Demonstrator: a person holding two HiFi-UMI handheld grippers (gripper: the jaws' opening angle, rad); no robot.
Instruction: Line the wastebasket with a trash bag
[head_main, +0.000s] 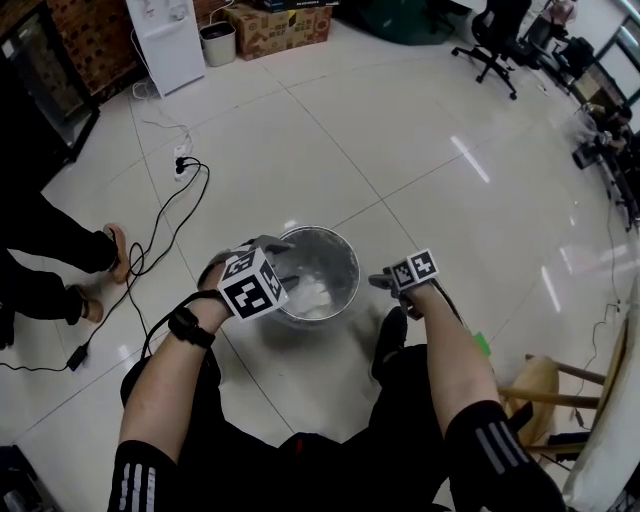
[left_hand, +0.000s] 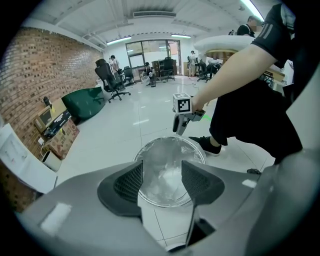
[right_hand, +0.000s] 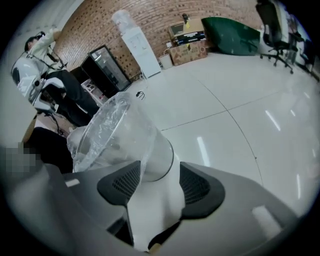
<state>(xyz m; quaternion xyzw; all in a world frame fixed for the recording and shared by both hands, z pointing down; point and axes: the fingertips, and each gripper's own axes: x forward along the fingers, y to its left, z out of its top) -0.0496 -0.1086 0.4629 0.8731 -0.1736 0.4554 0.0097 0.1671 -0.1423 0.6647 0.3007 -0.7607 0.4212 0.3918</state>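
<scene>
So, stage: the lining looks nearly done, since the clear trash bag already sits inside the wastebasket with its film turned over the rim.
Wastebasket: upright on the tiled floor at the centre of the head view, just ahead of the person's knees and between the two grippers.
Trash bag: it fills the basket, crinkled at the bottom. In the right gripper view a loose, bunched fold stands up at the left part of the rim.
Left gripper: it hangs over the basket's left rim in the head view. Its jaws are spread and pinch nothing, and its own view looks down through the gap into the lined basket.
Right gripper: it is just right of the basket and off the rim. Its jaws are spread wide, and the film edge hangs near one pad without being pressed.
Why so placed: with one gripper on each side, the bag's mouth can probably be stretched evenly round the rim.
Likely remaining: smoothing down that raised fold.
Risk: thin film may slip back into the basket if it is left slack.
</scene>
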